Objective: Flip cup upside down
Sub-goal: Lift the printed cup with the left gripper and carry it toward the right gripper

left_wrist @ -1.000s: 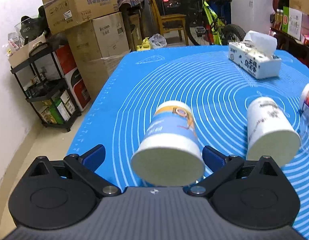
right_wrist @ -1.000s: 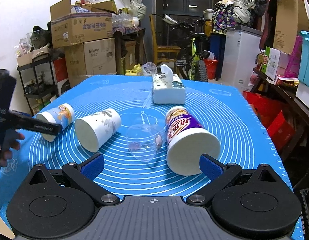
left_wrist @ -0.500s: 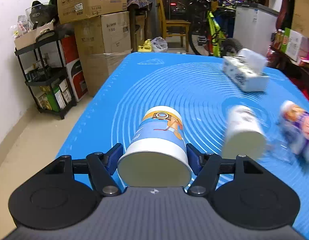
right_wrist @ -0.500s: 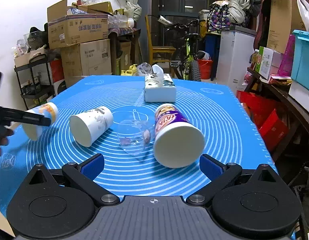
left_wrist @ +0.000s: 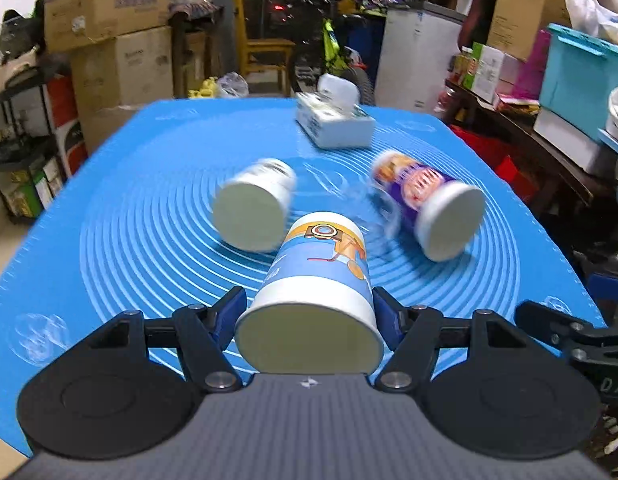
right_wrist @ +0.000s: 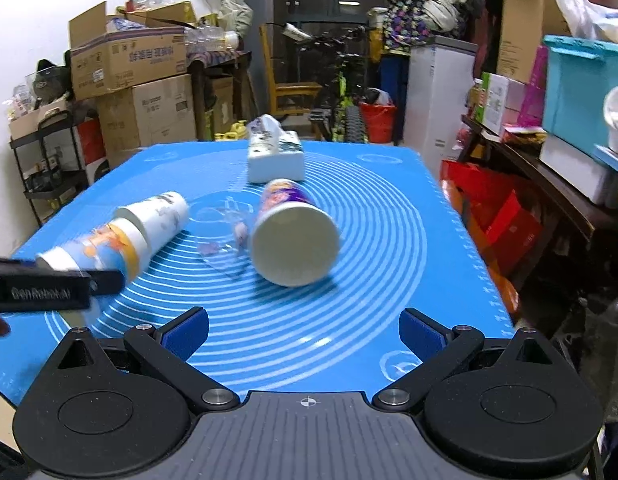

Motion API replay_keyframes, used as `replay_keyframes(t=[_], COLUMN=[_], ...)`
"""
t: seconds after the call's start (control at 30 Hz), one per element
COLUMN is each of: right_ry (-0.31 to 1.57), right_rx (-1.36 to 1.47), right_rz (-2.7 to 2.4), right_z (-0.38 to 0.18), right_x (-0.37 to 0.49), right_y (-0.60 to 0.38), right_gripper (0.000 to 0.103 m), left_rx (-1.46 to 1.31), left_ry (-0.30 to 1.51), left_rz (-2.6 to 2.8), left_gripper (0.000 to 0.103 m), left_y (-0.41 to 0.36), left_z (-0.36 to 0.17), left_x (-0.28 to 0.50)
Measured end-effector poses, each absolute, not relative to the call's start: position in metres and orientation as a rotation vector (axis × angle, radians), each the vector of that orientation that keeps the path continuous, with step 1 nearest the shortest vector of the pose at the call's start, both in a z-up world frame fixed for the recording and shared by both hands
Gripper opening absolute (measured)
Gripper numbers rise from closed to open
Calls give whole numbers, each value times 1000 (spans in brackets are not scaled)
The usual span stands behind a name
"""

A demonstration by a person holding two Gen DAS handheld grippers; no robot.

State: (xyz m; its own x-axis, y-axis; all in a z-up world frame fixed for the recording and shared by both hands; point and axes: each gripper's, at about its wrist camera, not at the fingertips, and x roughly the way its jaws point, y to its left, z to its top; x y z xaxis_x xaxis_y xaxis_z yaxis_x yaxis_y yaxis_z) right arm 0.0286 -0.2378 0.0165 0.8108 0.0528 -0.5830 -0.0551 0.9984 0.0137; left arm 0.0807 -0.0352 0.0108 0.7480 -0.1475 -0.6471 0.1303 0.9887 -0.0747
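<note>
A: Left gripper (left_wrist: 309, 312) status?

B: Clamped on the blue cup (left_wrist: 315, 280), one blue pad on each side near the rim. Cup is held horizontal, open mouth facing the camera, base pointing away over the blue mat (left_wrist: 141, 208). In the right wrist view the same cup (right_wrist: 97, 252) sits at the far left, tilted, with the left gripper's black finger across it.

A: Is it off the table (right_wrist: 389, 240)?

B: Cannot tell for certain. It looks raised in the left wrist view, but the underside is hidden by the gripper body.

A: Right gripper (right_wrist: 305, 334)?

B: Jaws spread wide, nothing between them. It hovers above the near edge of the mat, facing the purple cup (right_wrist: 293, 236).

A: Other stuff on the mat?

B: Three more cups, all lying on their sides. White cup (left_wrist: 253, 204) is left of centre, mouth toward the camera, just beyond the blue cup. Purple cup (left_wrist: 429, 208) is to the right, mouth also toward the camera. Between them is a clear plastic cup (right_wrist: 225, 236), faint and blurred; in the right wrist view it seems to touch the purple cup's side. Tissue box (left_wrist: 333, 124) stands at the far end, well apart from the cups.

A: Image quality?

B: Left wrist view shows motion blur on the background cups. The gripped cup is sharp.
</note>
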Motion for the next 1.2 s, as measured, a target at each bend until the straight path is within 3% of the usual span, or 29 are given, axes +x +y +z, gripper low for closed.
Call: replay_keyframes(t=[0.27,0.43,0.87,1.2], right_ry=[662,676,674,626], right_rx=[7,4,5,6], right_rz=[32,42,37,32], right_z=[2,-3,-2,24], right_x=[32,34,35,28], right_y=[-248,-244,-244,-247], right_gripper=[101,101,101,101], left_rx=[1,10,29,-5], left_ry=[779,769,760,685], left_rz=[-185,-200,-201,-211], left_gripper=[71,91,93,94], left_y=[-53,-54,-56,-34], left_z=[-15,-17,-14,19], left_x=[72,66,64,43])
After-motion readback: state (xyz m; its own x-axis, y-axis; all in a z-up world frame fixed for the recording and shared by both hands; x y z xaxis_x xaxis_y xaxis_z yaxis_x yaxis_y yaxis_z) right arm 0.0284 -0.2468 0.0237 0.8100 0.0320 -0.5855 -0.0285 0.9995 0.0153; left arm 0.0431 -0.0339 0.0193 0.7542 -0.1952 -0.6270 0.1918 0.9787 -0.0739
